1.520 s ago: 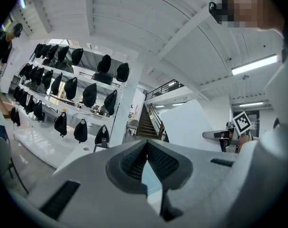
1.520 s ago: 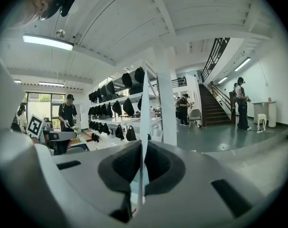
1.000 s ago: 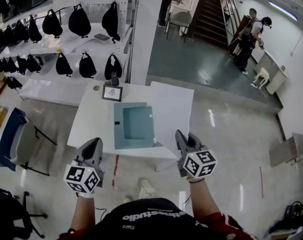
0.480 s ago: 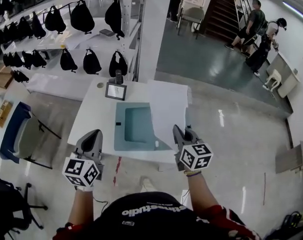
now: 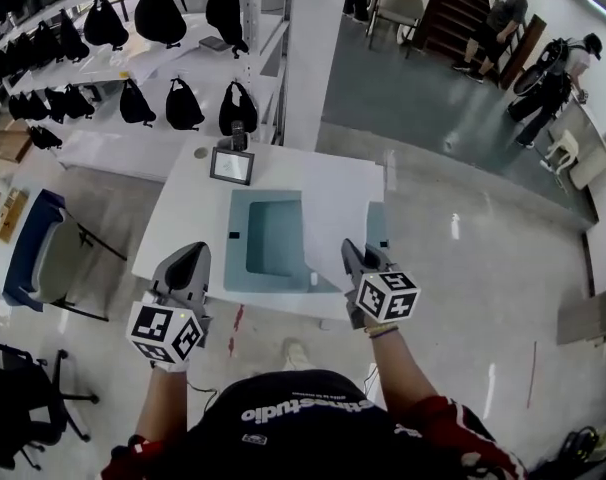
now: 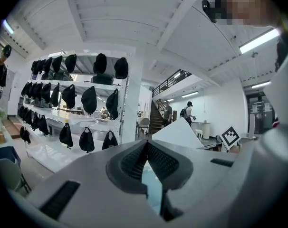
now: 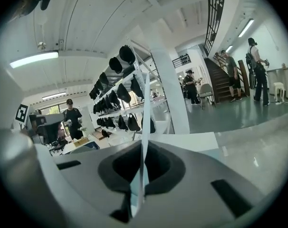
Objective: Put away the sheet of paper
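A white sheet of paper (image 5: 339, 218) hangs over the right part of a teal tray (image 5: 266, 236) on the white table (image 5: 183, 218). My right gripper (image 5: 353, 252) is shut on the sheet's near edge, just above the table's front edge. In the right gripper view the sheet (image 7: 145, 113) stands edge-on, pinched between the jaws of the right gripper (image 7: 144, 148). My left gripper (image 5: 190, 256) is by the table's front left, apart from the tray. The left gripper (image 6: 146, 144) is shut with nothing in it. The sheet (image 6: 178, 134) rises to its right.
A small framed picture (image 5: 231, 165) stands at the table's back edge. Shelves with several black bags (image 5: 133, 103) fill the back left beside a white pillar (image 5: 308, 38). A chair (image 5: 45, 268) stands left of the table. People (image 5: 558, 73) stand far back right.
Both grippers have moved in toward the table. The right one has come down and left with the sheet, which now overlaps the teal tray's right side.
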`<action>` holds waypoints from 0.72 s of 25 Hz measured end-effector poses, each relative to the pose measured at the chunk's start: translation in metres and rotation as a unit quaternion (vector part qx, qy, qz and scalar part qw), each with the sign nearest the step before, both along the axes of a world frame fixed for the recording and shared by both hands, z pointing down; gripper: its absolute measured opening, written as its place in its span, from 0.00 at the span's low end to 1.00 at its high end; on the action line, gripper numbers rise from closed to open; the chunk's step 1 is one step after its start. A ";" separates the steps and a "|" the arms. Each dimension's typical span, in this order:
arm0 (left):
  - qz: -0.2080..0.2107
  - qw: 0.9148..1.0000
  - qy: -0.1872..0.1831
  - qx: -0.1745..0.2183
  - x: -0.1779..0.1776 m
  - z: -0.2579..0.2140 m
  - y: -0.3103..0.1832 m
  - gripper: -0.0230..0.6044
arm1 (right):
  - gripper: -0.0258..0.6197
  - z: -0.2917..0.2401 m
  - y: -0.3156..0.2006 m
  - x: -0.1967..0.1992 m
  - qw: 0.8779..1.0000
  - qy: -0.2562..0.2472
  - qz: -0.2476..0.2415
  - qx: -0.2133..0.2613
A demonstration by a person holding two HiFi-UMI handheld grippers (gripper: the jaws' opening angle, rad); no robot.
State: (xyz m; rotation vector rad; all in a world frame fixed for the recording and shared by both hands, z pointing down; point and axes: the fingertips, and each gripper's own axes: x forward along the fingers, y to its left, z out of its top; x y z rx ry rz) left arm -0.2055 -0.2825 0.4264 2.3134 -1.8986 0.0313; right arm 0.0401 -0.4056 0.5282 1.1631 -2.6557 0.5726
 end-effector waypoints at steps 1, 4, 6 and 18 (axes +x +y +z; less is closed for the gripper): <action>0.000 1.000 -0.009 -0.002 0.003 0.002 -0.001 0.05 | 0.05 0.005 -0.002 0.001 1.000 0.001 -0.001 -0.004; 0.001 1.000 -0.016 -0.005 0.010 0.004 -0.003 0.05 | 0.05 0.018 -0.009 0.004 1.000 0.003 -0.004 -0.016; -0.002 1.000 -0.009 -0.007 0.012 0.006 -0.004 0.05 | 0.05 0.028 -0.013 0.006 1.000 0.002 -0.006 -0.026; -0.034 0.999 0.005 -0.016 0.019 0.021 -0.006 0.05 | 0.05 0.093 -0.030 0.012 0.992 -0.029 -0.014 -0.121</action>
